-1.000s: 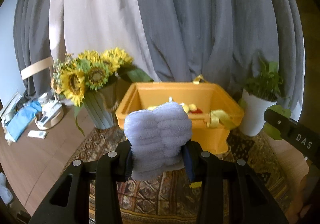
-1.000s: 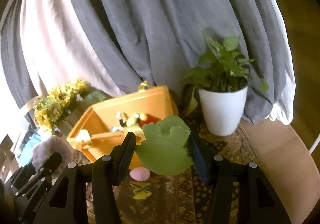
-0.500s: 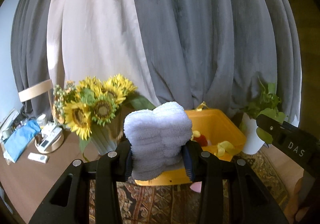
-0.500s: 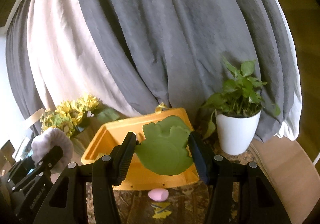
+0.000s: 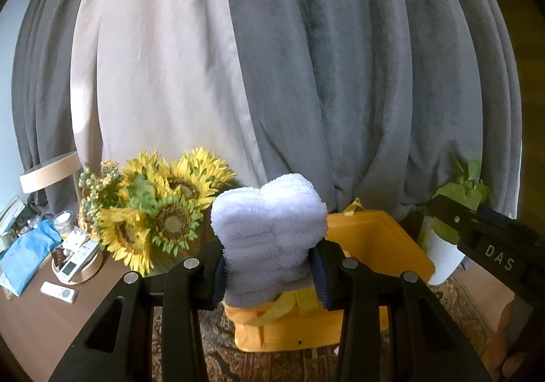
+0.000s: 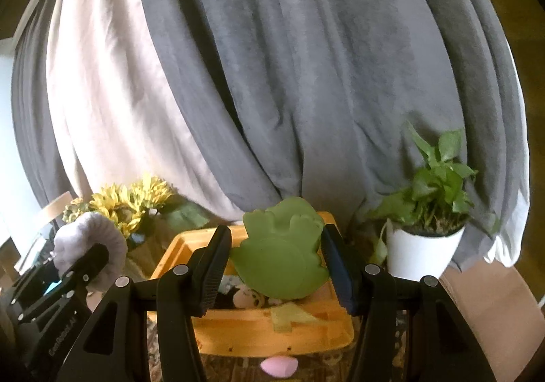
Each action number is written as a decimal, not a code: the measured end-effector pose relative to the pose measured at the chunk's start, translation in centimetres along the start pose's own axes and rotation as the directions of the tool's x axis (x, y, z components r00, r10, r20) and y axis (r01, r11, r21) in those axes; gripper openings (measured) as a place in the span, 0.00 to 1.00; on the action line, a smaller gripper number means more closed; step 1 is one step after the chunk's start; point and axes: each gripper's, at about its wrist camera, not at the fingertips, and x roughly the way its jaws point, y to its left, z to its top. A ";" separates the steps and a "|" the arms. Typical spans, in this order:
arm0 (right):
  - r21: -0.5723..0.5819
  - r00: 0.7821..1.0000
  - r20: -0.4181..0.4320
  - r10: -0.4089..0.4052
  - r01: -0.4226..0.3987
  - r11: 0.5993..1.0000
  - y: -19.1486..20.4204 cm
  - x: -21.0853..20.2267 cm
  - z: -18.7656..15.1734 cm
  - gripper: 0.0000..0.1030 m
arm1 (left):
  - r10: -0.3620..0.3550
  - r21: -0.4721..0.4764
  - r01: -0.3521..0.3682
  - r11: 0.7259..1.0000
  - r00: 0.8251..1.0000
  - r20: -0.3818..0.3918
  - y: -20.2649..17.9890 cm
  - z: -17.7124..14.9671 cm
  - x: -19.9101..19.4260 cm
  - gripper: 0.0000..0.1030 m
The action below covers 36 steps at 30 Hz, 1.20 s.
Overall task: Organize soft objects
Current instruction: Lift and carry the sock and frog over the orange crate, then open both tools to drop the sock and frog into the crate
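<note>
My left gripper [image 5: 269, 274] is shut on a folded pale lilac fluffy towel [image 5: 269, 228], held upright in front of the orange bin [image 5: 378, 242]. That towel [image 6: 90, 240] and the left gripper [image 6: 85, 266] also show at the left edge of the right wrist view. My right gripper [image 6: 276, 269] is shut on a flat green frog-shaped soft toy [image 6: 281, 263], held above the near side of the orange bin [image 6: 272, 331]. Plush toys [image 6: 245, 297] lie inside the bin. A small pink soft object [image 6: 279, 366] lies on the patterned rug just in front of it.
A vase of sunflowers [image 5: 160, 211] stands left of the bin. A white pot with a green plant [image 6: 425, 245] stands to its right. Small items, a blue cloth [image 5: 27, 256] and a remote lie on the wooden table at far left. Grey and white curtains hang behind.
Both grippers have risen and tilted upward with their loads, so the bin and rug have dropped lower in both views. Both grips are unchanged.
</note>
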 end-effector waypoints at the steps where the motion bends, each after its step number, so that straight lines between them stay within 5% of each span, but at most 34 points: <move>1: -0.005 1.000 0.000 0.000 0.000 1.000 0.1 0.4 0.2 0.54 | -0.001 -0.001 0.001 1.000 1.000 0.003 0.0 0.2 0.3 0.39; 21: -0.036 0.987 -0.155 -0.034 0.029 0.999 -0.5 10.4 -0.8 0.54 | -0.067 0.010 0.068 0.998 0.993 -0.092 -0.6 0.5 10.6 0.39; 36: -0.037 0.945 -0.326 -0.025 0.014 0.999 -1.2 15.4 -3.1 0.55 | -0.126 0.008 0.135 0.991 0.948 -0.291 -1.1 -2.1 17.6 0.43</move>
